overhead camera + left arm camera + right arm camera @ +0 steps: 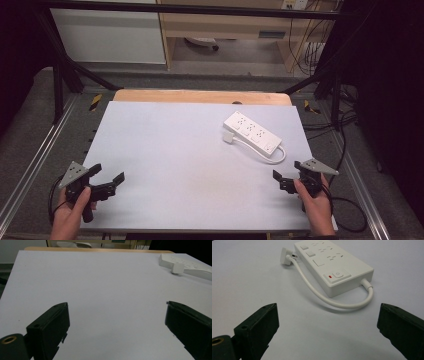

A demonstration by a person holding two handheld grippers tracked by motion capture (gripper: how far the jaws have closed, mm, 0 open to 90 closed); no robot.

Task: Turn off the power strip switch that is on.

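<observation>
Each black gripper (106, 176) bears a grey three-cornered plate.

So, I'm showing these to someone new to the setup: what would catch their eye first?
The white power strip lying aslant on the table's far right, its cable looping back to the plug beside it. Then the two open grippers, left gripper and right gripper, held at the near corners with nothing between their jaws.

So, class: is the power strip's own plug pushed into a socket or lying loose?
Loose. The plug lies on the table beside the power strip, its prongs bare.
</observation>
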